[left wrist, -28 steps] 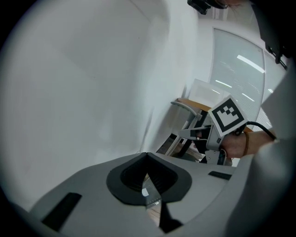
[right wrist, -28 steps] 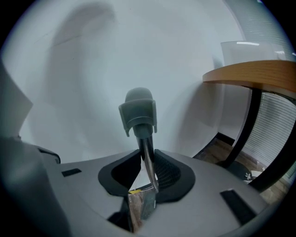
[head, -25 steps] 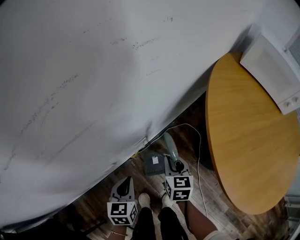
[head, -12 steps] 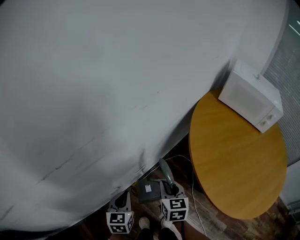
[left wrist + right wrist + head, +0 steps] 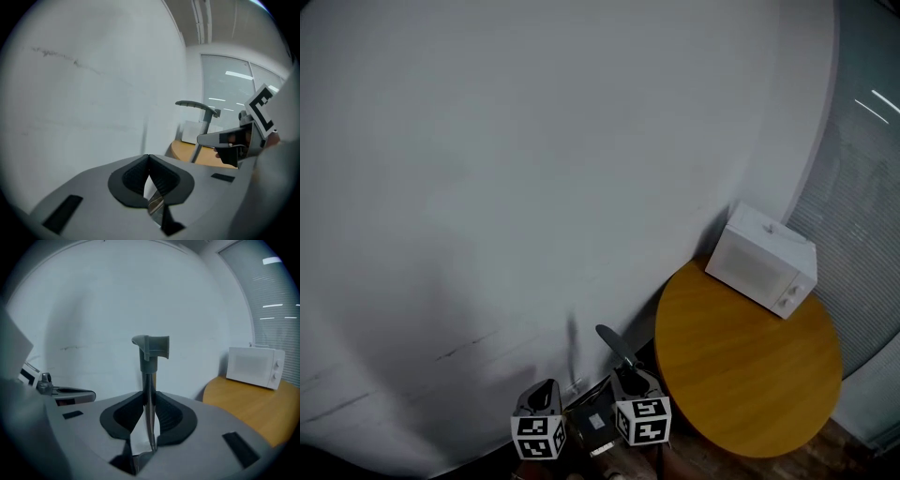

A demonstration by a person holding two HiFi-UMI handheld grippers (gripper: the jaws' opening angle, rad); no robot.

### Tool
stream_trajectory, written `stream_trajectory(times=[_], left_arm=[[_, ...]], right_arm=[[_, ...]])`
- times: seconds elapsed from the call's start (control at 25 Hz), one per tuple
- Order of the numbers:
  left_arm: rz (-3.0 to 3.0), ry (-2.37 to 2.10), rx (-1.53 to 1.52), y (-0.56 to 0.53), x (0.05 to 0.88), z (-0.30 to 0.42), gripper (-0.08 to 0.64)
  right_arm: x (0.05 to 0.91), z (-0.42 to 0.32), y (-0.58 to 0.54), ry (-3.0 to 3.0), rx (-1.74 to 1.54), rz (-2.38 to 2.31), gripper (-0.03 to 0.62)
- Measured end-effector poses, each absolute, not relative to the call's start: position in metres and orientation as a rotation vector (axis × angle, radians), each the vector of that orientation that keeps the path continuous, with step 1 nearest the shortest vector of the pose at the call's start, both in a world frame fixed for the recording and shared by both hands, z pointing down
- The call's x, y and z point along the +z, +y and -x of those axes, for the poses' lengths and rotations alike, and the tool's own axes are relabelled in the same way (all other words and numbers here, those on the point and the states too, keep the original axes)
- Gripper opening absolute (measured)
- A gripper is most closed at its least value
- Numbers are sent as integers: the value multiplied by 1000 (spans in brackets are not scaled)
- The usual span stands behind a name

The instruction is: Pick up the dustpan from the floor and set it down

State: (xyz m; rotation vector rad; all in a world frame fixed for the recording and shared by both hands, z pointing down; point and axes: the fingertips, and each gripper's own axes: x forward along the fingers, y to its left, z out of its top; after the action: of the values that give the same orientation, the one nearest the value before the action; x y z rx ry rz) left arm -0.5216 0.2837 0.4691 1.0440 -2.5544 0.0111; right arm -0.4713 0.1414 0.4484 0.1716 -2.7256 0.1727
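The dustpan (image 5: 150, 350) is pinched by its upright handle in the right gripper (image 5: 149, 397). The left gripper (image 5: 149, 158) is pressed together, empty. Both are positioned near the surface (image 5: 750, 375).

A broad pale grey wall (image 5: 534, 169), faintly scuffed and scratched low down, fills most of the scene. To its right stands a round wooden table (image 5: 741, 394) with a white microwave (image 5: 762, 261) on its far edge. Slatted blinds (image 5: 862, 225) behind it catch streaks of ceiling light.
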Motion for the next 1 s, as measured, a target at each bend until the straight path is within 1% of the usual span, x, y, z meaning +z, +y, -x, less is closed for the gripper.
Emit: stream_trajectory(times=[0.2,0.36,0.72,1.0], left_arm=[[-1088,-2676,-39,262,381,535,17],[-1112,-2701,-31,252,358,534,17],[-1176,-2676,-27,240,360,528,17],[-1267,-2606,-12,226,380,509,17]], right_arm=[[359,478,128,-2843,130,-123,98],[328,474,118,-2895,122,-147,98],[326,459,106,-2903,113,-220,98],[349,429,101,-2869,165,-332,98]])
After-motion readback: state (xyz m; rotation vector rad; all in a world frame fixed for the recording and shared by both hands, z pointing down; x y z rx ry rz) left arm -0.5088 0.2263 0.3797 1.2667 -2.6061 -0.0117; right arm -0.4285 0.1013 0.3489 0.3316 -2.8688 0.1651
